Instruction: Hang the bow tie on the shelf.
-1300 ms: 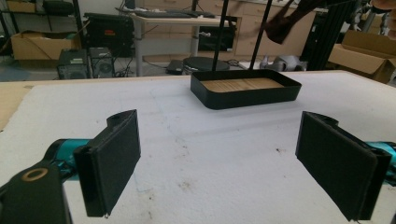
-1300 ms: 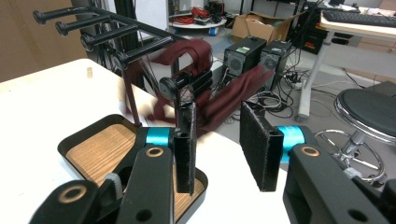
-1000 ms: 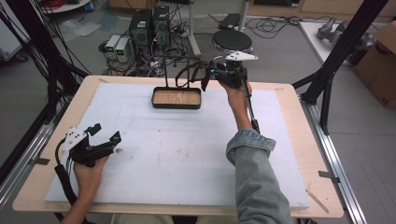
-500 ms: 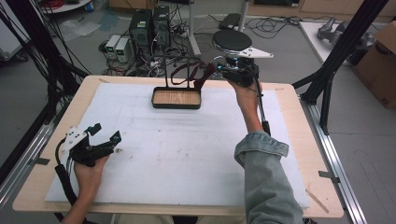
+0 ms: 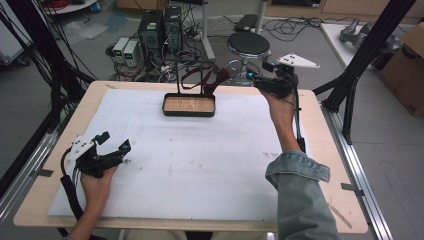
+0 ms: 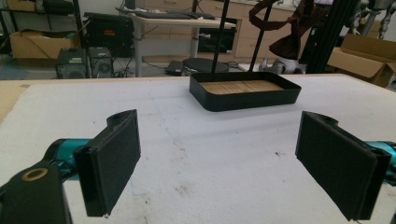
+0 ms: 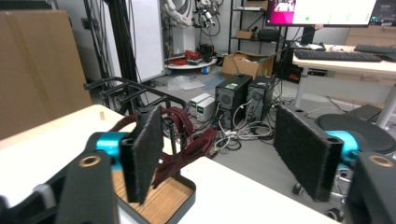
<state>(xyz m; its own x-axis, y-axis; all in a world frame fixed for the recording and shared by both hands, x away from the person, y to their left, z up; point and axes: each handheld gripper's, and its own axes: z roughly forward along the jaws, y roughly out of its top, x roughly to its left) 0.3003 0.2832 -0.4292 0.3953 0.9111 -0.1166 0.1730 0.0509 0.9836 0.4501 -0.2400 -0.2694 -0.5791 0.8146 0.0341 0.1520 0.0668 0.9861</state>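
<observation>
A black tray (image 5: 189, 112) with a wooden floor sits at the far middle of the white mat; the left gripper view has this tray (image 6: 243, 95) straight ahead. On the thin black rack (image 5: 179, 75) rising from it hangs a dark red cloth (image 5: 212, 80). My right gripper (image 5: 253, 81) hovers open just right of the cloth, over the table's far edge, and from its own view the cloth (image 7: 184, 140) hangs just beyond its jaws (image 7: 217, 140). My left gripper (image 5: 116, 141) rests open at the near left, nothing between its pads (image 6: 217, 154).
The white mat (image 5: 200, 160) covers most of the wooden table (image 5: 330, 150). Beyond the far edge stand computer towers (image 5: 160, 30), a round black stool (image 5: 248, 44) and cables. Black frame posts (image 5: 365, 60) rise at both sides.
My right gripper has drawn back to the right, away from the rack and cloth. The left gripper has stayed put.
</observation>
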